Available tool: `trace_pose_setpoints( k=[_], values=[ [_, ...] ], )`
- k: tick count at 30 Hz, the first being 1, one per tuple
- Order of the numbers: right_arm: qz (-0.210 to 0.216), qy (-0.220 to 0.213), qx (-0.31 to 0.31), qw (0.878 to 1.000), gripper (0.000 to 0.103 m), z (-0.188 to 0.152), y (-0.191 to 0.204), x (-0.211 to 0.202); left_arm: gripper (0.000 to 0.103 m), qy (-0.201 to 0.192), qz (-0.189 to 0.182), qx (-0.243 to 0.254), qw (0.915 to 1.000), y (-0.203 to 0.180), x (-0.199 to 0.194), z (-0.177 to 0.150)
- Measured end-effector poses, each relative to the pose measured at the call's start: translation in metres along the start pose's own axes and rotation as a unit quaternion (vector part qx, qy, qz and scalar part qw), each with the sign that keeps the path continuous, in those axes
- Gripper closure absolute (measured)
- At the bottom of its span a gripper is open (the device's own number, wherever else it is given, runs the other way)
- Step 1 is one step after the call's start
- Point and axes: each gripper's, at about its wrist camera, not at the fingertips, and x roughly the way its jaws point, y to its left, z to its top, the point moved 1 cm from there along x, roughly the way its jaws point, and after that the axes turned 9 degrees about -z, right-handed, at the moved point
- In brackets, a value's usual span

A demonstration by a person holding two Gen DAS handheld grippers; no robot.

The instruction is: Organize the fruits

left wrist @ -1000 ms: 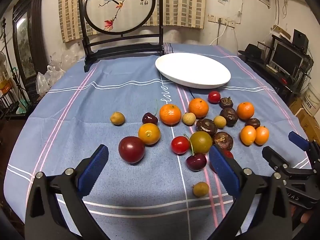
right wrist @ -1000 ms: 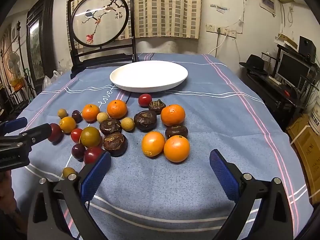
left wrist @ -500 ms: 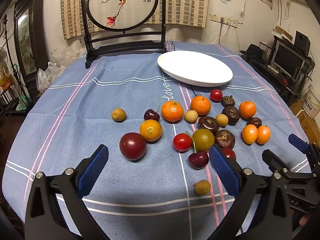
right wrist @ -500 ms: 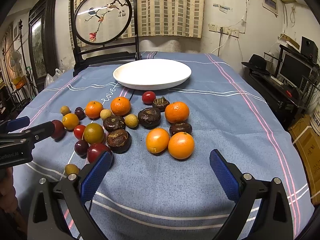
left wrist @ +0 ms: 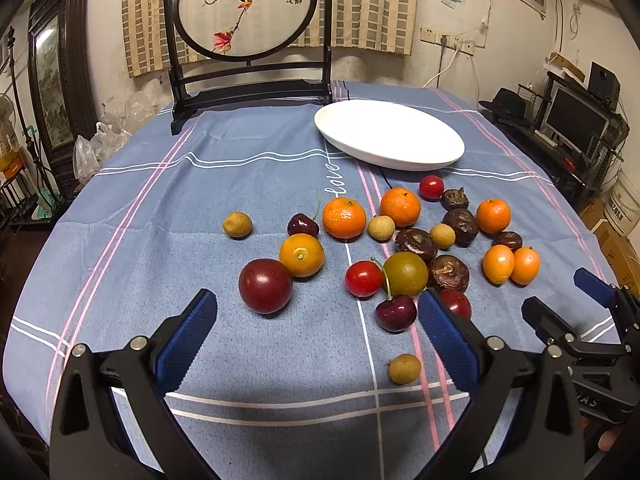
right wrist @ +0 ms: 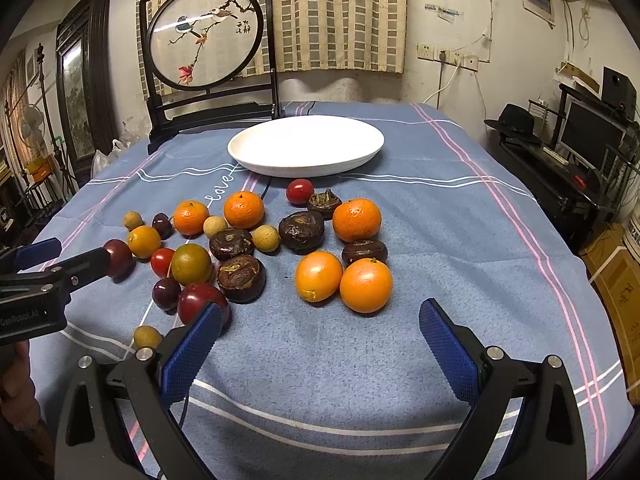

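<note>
Bench (left wrist: 168, 208) under blue cloth, white plate (right wrist: 306, 145) at far side, bare. Fruits (right wrist: 248, 246) scattered on the cloth just in front of the plate. Left gripper (left wrist: 316, 340) and right gripper (right wrist: 320, 344) both spread wide, holding nothing, near edge.

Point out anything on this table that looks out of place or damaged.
Nothing looks damaged or spilled. The white oval plate holds no fruit; every fruit lies loose on the blue striped tablecloth. One small tan longan sits apart from the cluster, nearest the camera.
</note>
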Motion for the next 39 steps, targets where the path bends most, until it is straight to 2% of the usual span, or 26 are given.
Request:
trace_pose_setpoints(
  k=[39],
  values=[
    [0.008,0.0,-0.005,1.0,0.004,0.0,0.005,-0.009,0.005,-0.001,0.001,0.0,1.0,0.0,-0.01,-0.005]
  ],
)
